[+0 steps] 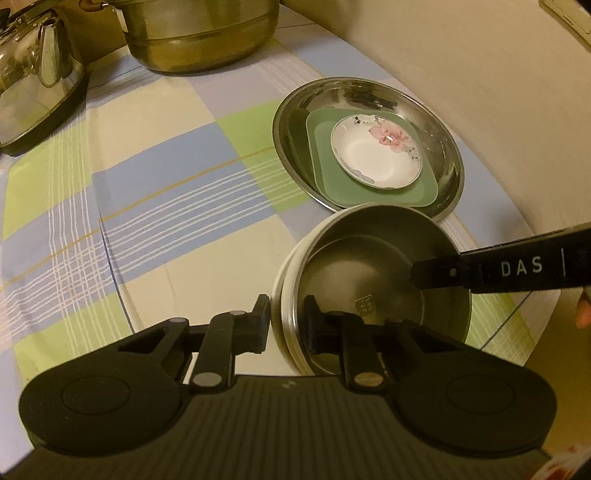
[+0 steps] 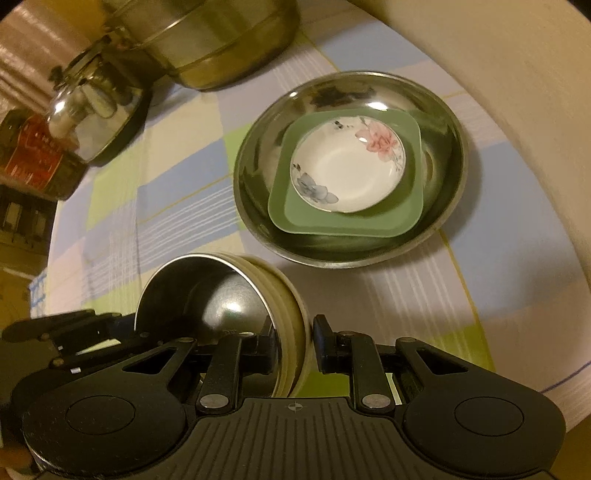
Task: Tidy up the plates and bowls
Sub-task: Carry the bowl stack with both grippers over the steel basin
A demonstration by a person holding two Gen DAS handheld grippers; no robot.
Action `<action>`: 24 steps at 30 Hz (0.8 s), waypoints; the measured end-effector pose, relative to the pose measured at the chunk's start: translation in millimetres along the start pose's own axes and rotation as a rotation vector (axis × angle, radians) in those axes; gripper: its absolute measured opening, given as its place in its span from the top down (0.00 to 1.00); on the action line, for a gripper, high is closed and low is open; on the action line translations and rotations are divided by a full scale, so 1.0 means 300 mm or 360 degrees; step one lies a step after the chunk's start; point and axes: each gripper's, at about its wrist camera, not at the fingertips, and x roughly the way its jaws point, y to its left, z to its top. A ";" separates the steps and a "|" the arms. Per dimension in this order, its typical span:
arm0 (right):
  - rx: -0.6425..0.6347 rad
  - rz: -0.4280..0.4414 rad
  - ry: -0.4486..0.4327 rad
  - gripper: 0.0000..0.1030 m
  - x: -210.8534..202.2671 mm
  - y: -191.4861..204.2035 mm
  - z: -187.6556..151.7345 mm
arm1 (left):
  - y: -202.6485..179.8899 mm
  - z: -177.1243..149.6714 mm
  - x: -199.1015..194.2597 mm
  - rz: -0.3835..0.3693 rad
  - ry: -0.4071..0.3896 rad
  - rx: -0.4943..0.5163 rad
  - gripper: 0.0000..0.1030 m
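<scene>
Both hand-held grippers clamp one steel bowl [image 1: 373, 280] by opposite walls: the left hand-held gripper [image 1: 286, 325] pinches its left rim, the right hand-held gripper [image 2: 293, 341] its right rim. The bowl is tilted over the checked surface [image 1: 155, 192]. Just beyond, near the surface's right edge, a steel plate [image 2: 439, 122] holds a green square plate [image 2: 402, 214] and a floral dish [image 2: 347, 166].

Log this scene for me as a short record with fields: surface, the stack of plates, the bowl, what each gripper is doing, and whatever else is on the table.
surface: checked tablecloth
stack: floral saucer on green square plate inside steel dish
bowl: steel bowl with cream outer wall, near side of the stack
left gripper: clamped on bowl rim, one finger inside, one outside
right gripper: clamped on opposite rim
background: large steel pot, kettle
</scene>
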 end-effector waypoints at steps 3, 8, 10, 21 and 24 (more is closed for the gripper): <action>-0.0119 -0.0076 -0.0006 0.80 0.001 0.035 -0.002 | 0.000 -0.003 0.002 0.0009 -0.0003 -0.0029 0.83; -0.0169 -0.0112 -0.0014 0.80 0.018 0.044 -0.031 | -0.008 -0.014 -0.001 0.0041 -0.0023 -0.0047 0.82; -0.0117 -0.0073 -0.0012 0.80 0.025 0.025 -0.039 | -0.005 -0.016 -0.002 0.0044 -0.0023 -0.0068 0.82; 0.0019 -0.0022 -0.0138 0.78 0.011 -0.001 -0.080 | 0.003 -0.037 -0.008 0.0016 -0.0075 -0.0110 0.86; 0.0008 -0.0021 -0.0156 0.77 0.009 0.000 -0.087 | 0.001 -0.037 -0.009 0.0017 -0.0078 -0.0111 0.86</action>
